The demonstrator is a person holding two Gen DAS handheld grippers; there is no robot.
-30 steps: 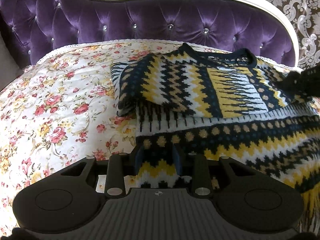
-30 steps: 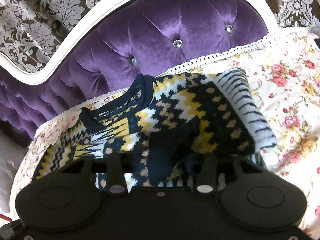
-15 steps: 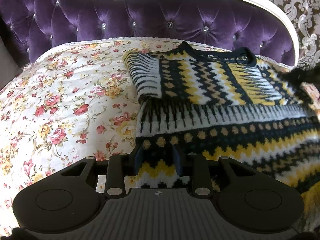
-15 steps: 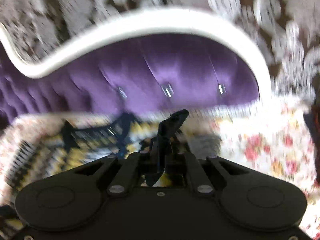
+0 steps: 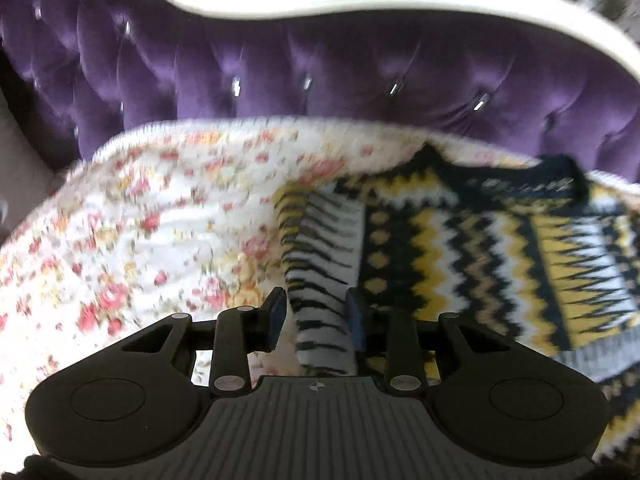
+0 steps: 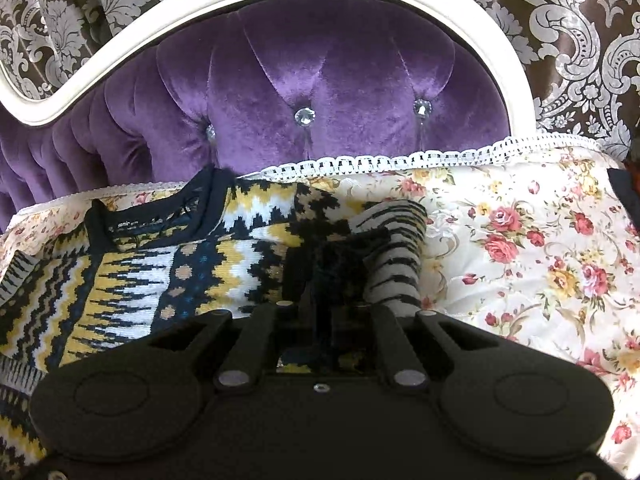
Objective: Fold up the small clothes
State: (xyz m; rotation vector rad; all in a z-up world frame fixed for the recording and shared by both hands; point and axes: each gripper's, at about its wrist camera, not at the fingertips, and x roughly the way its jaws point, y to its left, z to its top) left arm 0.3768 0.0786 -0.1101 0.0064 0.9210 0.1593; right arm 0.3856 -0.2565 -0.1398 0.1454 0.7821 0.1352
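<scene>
Slippage threatens: on the floral-quilted bed (image 6: 540, 264), left tongs (image 5: 316, 314) pinch the yellow, navy and white zigzag-knit sweater (image 6: 132, 280) by its striped sleeve; right tongs (image 6: 326, 312) clamp dark knit.

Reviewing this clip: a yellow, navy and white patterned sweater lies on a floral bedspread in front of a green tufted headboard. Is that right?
Not quite. The headboard is purple, not green; the right wrist view shows it clearly. The rest stands: the patterned sweater lies on the floral bedspread.

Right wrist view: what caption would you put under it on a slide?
Right gripper shut on the dark cuff of a patterned sweater lying on a floral bedspread.
</scene>
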